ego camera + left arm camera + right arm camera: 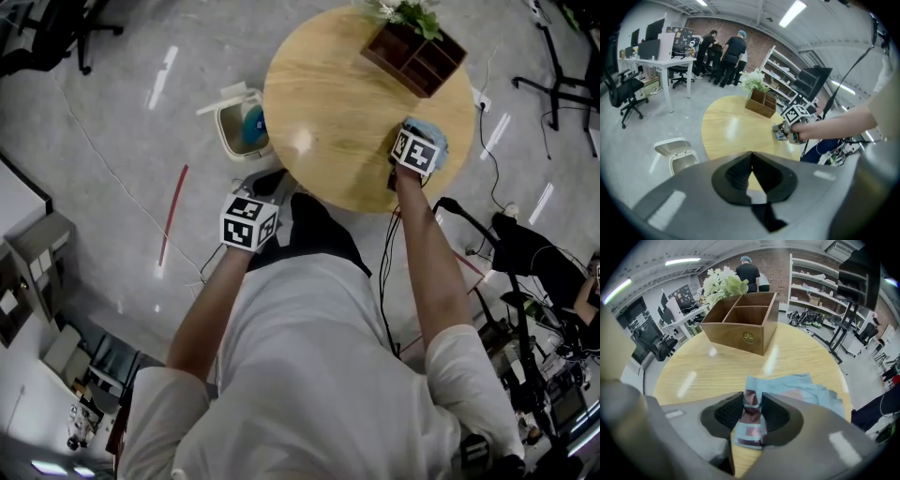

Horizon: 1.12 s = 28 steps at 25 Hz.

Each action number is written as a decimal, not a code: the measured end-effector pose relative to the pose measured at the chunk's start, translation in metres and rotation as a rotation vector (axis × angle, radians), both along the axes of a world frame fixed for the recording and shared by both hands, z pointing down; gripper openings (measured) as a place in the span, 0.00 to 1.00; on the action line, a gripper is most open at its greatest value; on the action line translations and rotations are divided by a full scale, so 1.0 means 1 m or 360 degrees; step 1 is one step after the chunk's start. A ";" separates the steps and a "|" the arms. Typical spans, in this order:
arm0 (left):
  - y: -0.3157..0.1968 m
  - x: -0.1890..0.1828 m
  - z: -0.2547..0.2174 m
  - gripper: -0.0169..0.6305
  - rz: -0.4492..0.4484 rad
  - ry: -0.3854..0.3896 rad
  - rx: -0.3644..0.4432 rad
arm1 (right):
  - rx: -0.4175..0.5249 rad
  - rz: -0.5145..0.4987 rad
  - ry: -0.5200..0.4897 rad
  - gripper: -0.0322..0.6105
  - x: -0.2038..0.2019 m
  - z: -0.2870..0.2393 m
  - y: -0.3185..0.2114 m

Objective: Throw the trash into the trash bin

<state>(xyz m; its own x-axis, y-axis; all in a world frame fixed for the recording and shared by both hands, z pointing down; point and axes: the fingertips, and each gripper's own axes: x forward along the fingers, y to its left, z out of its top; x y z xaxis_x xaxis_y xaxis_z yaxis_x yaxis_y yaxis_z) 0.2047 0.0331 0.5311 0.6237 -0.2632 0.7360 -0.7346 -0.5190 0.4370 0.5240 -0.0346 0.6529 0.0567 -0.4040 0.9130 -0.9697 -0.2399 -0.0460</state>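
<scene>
A crumpled light-blue and maroon wrapper (pixel 797 387) lies on the round wooden table (pixel 328 112) near its right edge. My right gripper (pixel 752 401) points steeply down at it, and its pads pinch a fold of the wrapper. In the head view the wrapper (pixel 434 132) shows just beyond the right gripper (pixel 419 142). The white trash bin (pixel 242 127) stands on the floor left of the table with its lid up and something blue inside. My left gripper (pixel 751 164) hangs off the table's front-left edge, near the bin (pixel 677 154), shut and empty.
A wooden divided box (pixel 415 54) with flowers beside it stands at the table's far side. Office chairs (pixel 623 93), a white desk (pixel 651 63) and several people (pixel 731 51) are behind. Cables and a red strip (pixel 173 211) lie on the floor.
</scene>
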 end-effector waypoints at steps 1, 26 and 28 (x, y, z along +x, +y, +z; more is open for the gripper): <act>0.000 0.000 0.000 0.03 -0.0001 0.0001 0.0000 | 0.0003 -0.0003 -0.0006 0.22 -0.001 0.000 0.000; 0.007 -0.019 -0.026 0.03 0.0019 0.0016 0.0106 | 0.0162 -0.0192 -0.0043 0.07 -0.029 -0.059 0.017; 0.007 -0.021 -0.028 0.03 0.0017 0.0019 0.0115 | 0.0166 -0.0203 -0.0045 0.07 -0.033 -0.063 0.019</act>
